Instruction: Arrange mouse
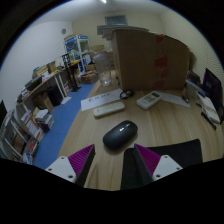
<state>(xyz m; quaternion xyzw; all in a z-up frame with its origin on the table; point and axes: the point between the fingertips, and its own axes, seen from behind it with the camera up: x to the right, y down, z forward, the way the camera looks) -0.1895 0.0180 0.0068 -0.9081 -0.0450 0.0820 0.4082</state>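
Note:
A dark grey computer mouse (119,133) lies on the light wooden desk (165,125), just ahead of my fingers and a little to the right of the gap's middle. My gripper (113,160) is open, its two magenta pads (147,158) spread apart with only bare desk between them. The mouse does not touch either finger.
Beyond the mouse lie a white keyboard (103,100), a second white bar-shaped device (109,111) and a white remote-like device (150,99). A large cardboard box (148,58) stands at the back. Papers and a monitor (211,90) crowd the right; shelves (35,110) and blue floor lie left.

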